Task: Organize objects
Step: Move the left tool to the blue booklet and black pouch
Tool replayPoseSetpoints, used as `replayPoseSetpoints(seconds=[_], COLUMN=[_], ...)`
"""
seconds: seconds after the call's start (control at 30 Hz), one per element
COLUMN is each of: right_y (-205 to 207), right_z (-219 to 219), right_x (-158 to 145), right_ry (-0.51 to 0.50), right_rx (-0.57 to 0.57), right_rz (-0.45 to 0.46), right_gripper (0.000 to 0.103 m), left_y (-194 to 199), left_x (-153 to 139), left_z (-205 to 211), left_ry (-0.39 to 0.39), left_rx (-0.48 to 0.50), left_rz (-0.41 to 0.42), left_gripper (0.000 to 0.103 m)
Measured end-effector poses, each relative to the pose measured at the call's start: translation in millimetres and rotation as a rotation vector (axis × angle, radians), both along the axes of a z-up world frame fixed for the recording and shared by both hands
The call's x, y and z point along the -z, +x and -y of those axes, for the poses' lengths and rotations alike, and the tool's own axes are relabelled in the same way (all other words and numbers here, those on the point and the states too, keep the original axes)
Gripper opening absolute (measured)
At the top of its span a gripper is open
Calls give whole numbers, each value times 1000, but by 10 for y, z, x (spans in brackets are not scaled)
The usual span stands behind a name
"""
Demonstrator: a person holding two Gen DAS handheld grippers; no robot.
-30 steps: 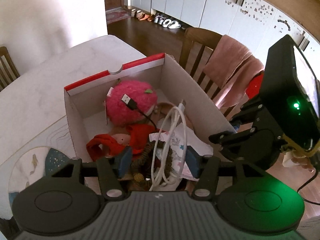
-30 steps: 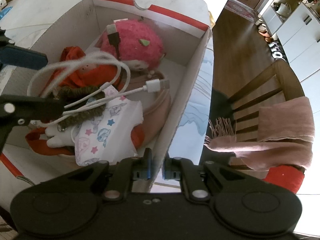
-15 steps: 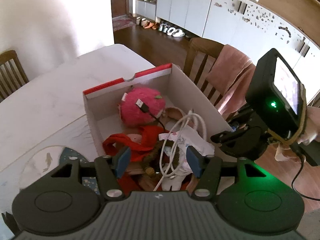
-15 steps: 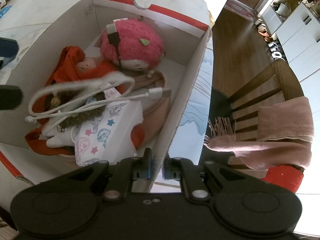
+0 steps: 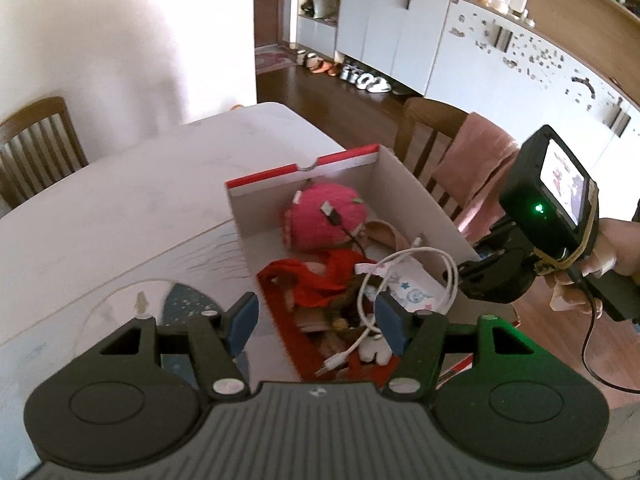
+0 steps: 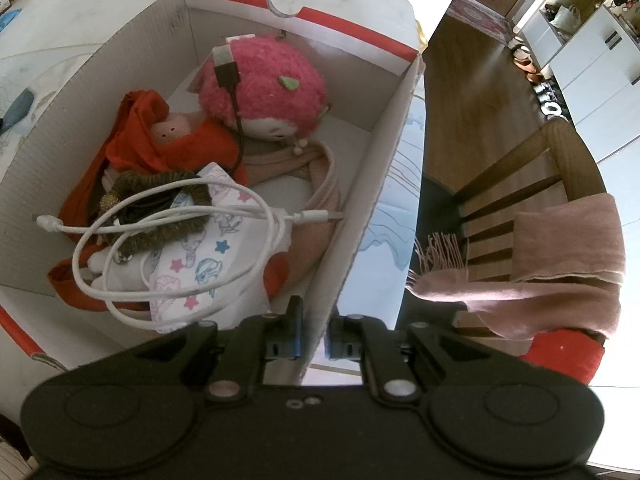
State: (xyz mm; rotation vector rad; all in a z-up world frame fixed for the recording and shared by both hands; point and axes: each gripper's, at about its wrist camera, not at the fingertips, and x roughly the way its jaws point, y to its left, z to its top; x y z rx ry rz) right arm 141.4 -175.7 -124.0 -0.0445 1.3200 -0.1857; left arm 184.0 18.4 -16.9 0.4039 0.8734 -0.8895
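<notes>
My left gripper [image 5: 316, 320] jaws just opening, nothing gripped; looped white charging cable [image 6: 172, 236] lies below and ahead in the red-rimmed white cardboard box [image 6: 384, 168], atop pink fuzzy plush [image 6: 264, 84] and red cloth doll [image 6: 160, 140]. Right gripper [image 6: 314, 340] nearly closed, pinching the box's near wall

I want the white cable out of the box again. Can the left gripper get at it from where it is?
Probably yes. The white cable lies loose on top of the pile in the box, uncovered. The left gripper is open above it with nothing between. The right gripper, shut on the box wall, stands clear.
</notes>
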Motion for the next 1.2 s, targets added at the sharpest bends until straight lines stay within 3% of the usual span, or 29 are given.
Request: replayPoseSetpoints(seconds=[0.47,0.8,1.0,1.2], right_y=[17,23,25,23], right_z=[-1,5,12,15], right_x=[-9,-14,-12,-8], right_ry=[-3,-1,0,-3], right_rx=[-3,-1,2,6], right_rz=[-11,-13,-15,-17], right_gripper=[9,9,9,9], left_y=[169,621,860,986], left_x=[21,255,522,921], left_z=[-619,-1460,-1839,-2013], left_ry=[27,95,142,188], left_rx=[-111,-353,-465,-529], left_rz=[-5,-14,-38,-115], left_gripper=[64,64,64,64])
